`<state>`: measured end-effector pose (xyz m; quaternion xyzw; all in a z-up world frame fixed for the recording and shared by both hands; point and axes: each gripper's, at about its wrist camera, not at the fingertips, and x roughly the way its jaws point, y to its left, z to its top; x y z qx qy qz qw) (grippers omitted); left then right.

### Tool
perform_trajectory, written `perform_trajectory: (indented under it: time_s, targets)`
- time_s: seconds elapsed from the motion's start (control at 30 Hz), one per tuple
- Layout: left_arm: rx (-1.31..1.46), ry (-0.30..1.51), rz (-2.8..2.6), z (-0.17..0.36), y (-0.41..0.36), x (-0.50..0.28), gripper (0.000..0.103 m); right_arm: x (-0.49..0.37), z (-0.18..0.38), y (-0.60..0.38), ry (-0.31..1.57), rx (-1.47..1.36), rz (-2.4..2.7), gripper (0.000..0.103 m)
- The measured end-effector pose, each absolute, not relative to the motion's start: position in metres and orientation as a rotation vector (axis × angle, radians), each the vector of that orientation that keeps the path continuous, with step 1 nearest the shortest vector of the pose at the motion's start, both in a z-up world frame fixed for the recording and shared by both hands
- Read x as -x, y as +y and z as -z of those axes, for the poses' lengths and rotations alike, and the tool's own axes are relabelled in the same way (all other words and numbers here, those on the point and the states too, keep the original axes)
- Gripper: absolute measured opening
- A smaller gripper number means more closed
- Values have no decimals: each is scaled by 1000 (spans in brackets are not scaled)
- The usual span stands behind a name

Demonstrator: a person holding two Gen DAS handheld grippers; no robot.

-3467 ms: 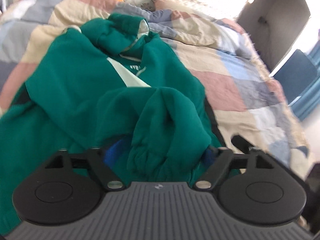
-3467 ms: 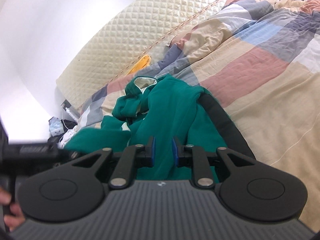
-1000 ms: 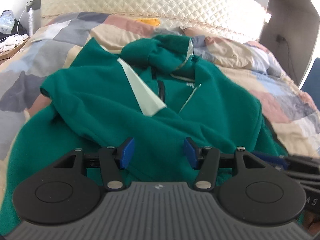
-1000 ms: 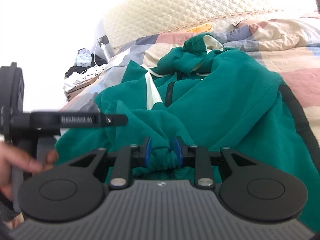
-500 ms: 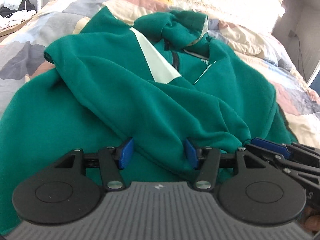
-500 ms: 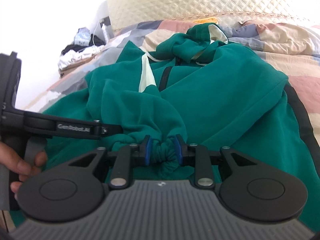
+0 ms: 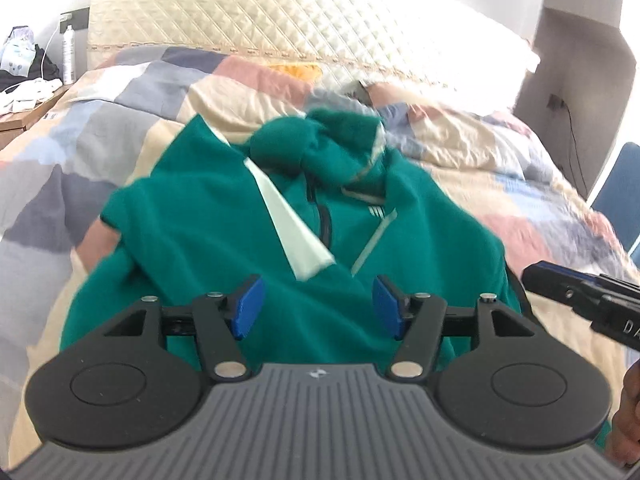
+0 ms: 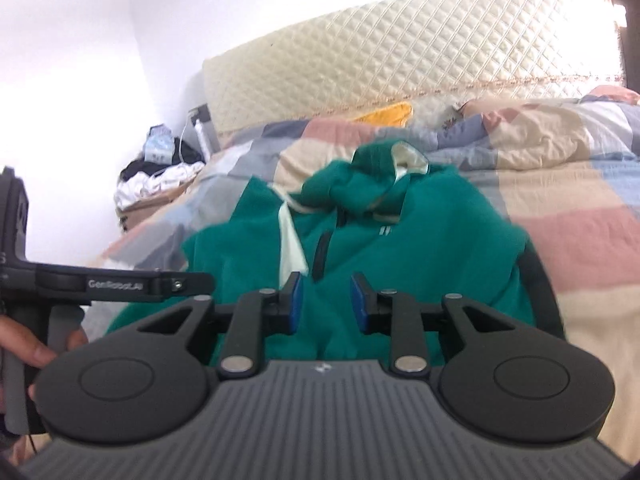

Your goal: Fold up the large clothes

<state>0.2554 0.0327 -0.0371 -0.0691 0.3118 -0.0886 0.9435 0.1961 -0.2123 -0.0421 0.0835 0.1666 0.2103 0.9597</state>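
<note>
Bed with patchwork quilt (image 7: 132, 92) in pink, cream, grey and blue fills both views; a cream quilted headboard (image 7: 256, 12) spans 11 to 1 o'clock. Green hooded sweatshirt (image 7: 200, 216) lies on the quilt at centre, hood bunched toward 12 o'clock, with a pale panel and short dark zip on the chest and both sleeves folded across the body. Left gripper (image 7: 316, 309), at 6 o'clock in its own view, has jaws spread above the fabric, having just widened, pinching nothing. Right gripper (image 8: 326, 302) has jaws parted more narrowly, likewise clear of the cloth. A cluttered bedside table (image 8: 152, 184) stands at 9 o'clock in the right wrist view.
</note>
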Motion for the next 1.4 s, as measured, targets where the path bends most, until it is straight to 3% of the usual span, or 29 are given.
perform_trajectory:
  time_s: [0.03, 0.1, 0.17, 0.37, 0.53, 0.67, 0.8, 0.87, 1.0, 1.03, 1.1, 1.13, 1.17, 1.2, 1.4]
  targets:
    - [150, 638, 172, 34, 35, -267, 65, -208, 36, -214, 338, -171, -418, 30]
    - [168, 644, 168, 31, 38, -292, 66, -237, 26, -216, 346, -179, -393, 49]
    - [180, 637, 166, 31, 41, -319, 66, -270, 20, -220, 343, -202, -371, 57]
    - [250, 641, 210, 52, 47, -427, 71, -395, 22, -215, 376, -216, -327, 56]
    - [352, 658, 267, 71, 47, -527, 71, -502, 30, -236, 369, -411, -310, 57]
    - [403, 740, 284, 88, 34, -573, 71, -571, 52, -250, 466, -586, -301, 57]
    - [405, 766, 219, 101, 27, -599, 77, -606, 73, -246, 562, -715, -405, 57]
    - [468, 775, 190, 108, 30, -603, 78, -615, 78, -229, 655, -667, -409, 66]
    - [562, 798, 123, 115, 35, -614, 77, -614, 78, -204, 726, -586, -395, 66]
    - [567, 808, 112, 115, 34, -618, 73, -612, 75, -201, 722, -575, -393, 65]
    - [549, 824, 91, 114, 34, -623, 48, -610, 67, -197, 737, -542, -360, 34]
    - [546, 831, 87, 112, 35, -624, 29, -606, 60, -196, 740, -511, -328, 31]
    - [561, 834, 81, 108, 38, -624, 16, -602, 54, -197, 722, -494, -318, 27]
    - [577, 828, 79, 103, 43, -623, 14, -595, 46, -199, 687, -489, -328, 19]
    - [566, 653, 166, 36, 62, -565, 10, -517, -27, -201, 468, -412, -432, 17]
